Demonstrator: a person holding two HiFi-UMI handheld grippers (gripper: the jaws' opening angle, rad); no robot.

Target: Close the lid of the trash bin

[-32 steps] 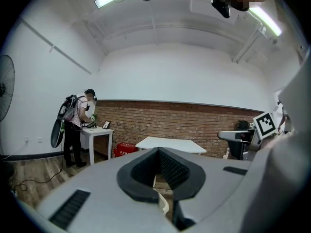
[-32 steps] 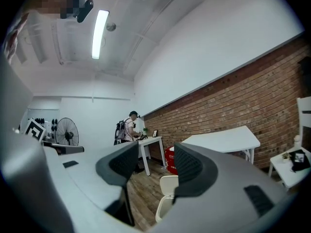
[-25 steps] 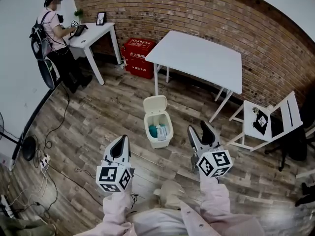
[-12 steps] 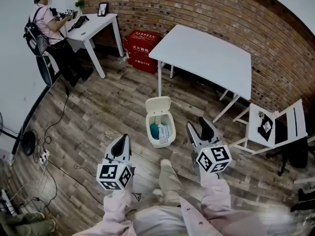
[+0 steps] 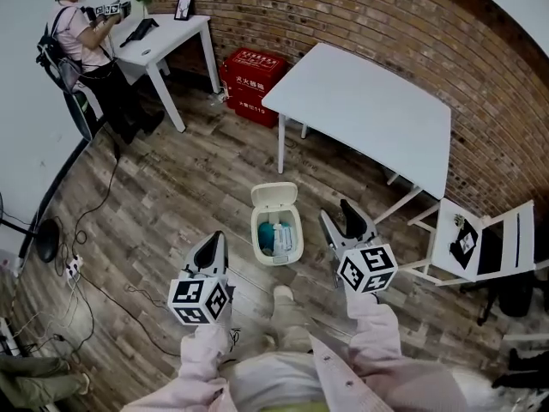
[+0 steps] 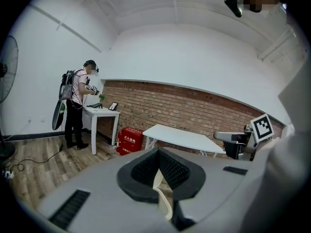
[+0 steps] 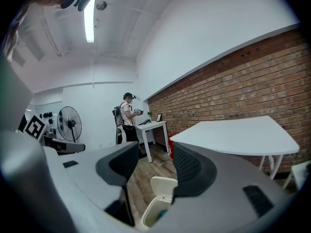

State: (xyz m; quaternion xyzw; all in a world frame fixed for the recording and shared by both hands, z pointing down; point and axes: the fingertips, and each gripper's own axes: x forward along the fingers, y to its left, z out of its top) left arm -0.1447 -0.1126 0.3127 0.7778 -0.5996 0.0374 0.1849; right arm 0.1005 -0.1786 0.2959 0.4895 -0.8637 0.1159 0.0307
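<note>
Left tool (image 5: pixel 213 245): low and left of the bin, pads pressed together at the tips, nothing between them.
Right tool (image 5: pixel 340 220): spread and empty; in its own view the bin shows through the gap.
Trash bin (image 5: pixel 256 232): on the wooden floor, ahead and between the two tools, touching neither; open, with something teal and pale rubbish inside.
Long axis: the bin runs away from the person, near end to far end.
Lid (image 5: pixel 274 196): upright at the far short end, seemingly hinged there, inner face turned toward the person.
Coming move: the lid likely has to be reached from behind and tipped back toward the person.
Nearer hand: the right one, by my reckoning.
Beyond: a white counter (image 5: pixel 369 110) just past the lid, then the brick wall (image 5: pixel 343 15).
</note>
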